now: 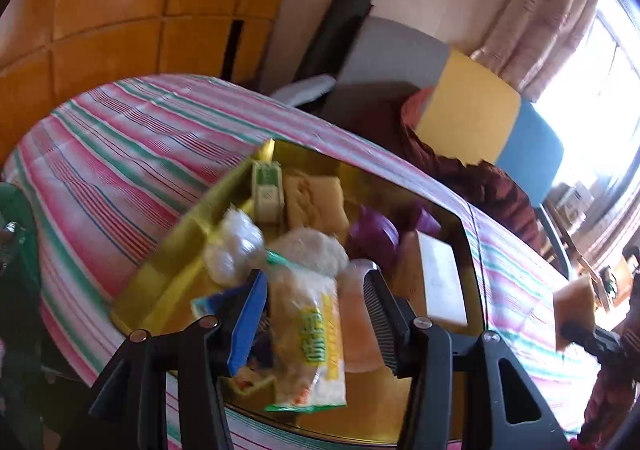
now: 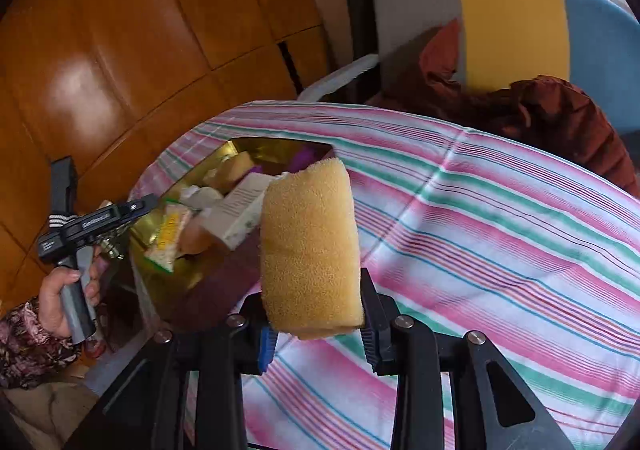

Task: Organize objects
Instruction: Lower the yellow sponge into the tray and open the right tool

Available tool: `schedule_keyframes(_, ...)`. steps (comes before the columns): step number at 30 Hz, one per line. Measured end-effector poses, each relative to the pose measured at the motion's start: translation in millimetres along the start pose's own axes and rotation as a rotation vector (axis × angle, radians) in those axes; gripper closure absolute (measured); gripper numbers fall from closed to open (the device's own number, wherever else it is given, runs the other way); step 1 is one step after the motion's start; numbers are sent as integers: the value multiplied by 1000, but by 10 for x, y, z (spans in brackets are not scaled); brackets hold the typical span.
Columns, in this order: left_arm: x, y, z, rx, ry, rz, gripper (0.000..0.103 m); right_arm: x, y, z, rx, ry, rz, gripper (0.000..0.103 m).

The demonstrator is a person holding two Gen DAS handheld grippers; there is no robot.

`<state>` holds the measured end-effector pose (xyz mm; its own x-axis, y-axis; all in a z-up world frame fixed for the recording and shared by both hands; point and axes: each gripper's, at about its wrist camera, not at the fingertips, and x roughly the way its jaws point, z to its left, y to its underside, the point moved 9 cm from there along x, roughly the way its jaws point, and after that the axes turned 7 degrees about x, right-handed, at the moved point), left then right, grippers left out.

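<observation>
A gold tray-like box (image 1: pixel 160 282) on the striped tablecloth (image 1: pixel 120 154) holds several items: a green-and-white carton (image 1: pixel 268 190), a yellow sponge (image 1: pixel 316 202), a purple piece (image 1: pixel 376 238) and a white box (image 1: pixel 440 282). My left gripper (image 1: pixel 312 310) hangs open over the box. A yellow-and-green snack packet (image 1: pixel 308 334) lies between its pads without being pressed. My right gripper (image 2: pixel 314 306) is shut on another yellow sponge (image 2: pixel 308 242), held above the cloth to the right of the box (image 2: pixel 168 278). That held sponge (image 1: pixel 572 306) also shows at the right edge of the left wrist view.
A hand (image 2: pixel 68 290) in a patterned sleeve holds the left gripper (image 2: pixel 132 210) at the box's left side. Behind the table stands a grey, yellow and blue chair (image 2: pixel 512 26) with a dark red garment (image 2: pixel 552 110). Wooden panels (image 2: pixel 120 50) fill the left.
</observation>
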<state>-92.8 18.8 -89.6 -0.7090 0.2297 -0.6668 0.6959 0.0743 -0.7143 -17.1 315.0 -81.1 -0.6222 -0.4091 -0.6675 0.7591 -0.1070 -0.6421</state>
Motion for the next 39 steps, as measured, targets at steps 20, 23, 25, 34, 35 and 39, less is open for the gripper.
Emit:
schedule_keyframes(20, -287, -92, 58, 39, -21, 13, 52, 966, 267, 1490, -344, 12, 211, 67)
schedule_keyframes(23, -317, -114, 109, 20, -23, 7, 52, 1068, 305, 1519, -352, 26, 242, 67)
schedule_keyframes(25, -330, -130, 131, 12, -22, 8, 52, 1114, 342, 1522, -356, 38, 263, 67)
schedule_keyframes(34, -327, -51, 149, 16, -47, 37, 52, 1139, 344, 1441, -305, 94, 248, 40)
schedule_keyframes(35, -320, -37, 143, 19, -51, 46, 52, 1125, 319, 1430, -285, 90, 235, 38)
schedule_keyframes(39, -289, 42, 121, 37, -76, 95, 52, 1037, 270, 1370, -189, 84, 189, 37)
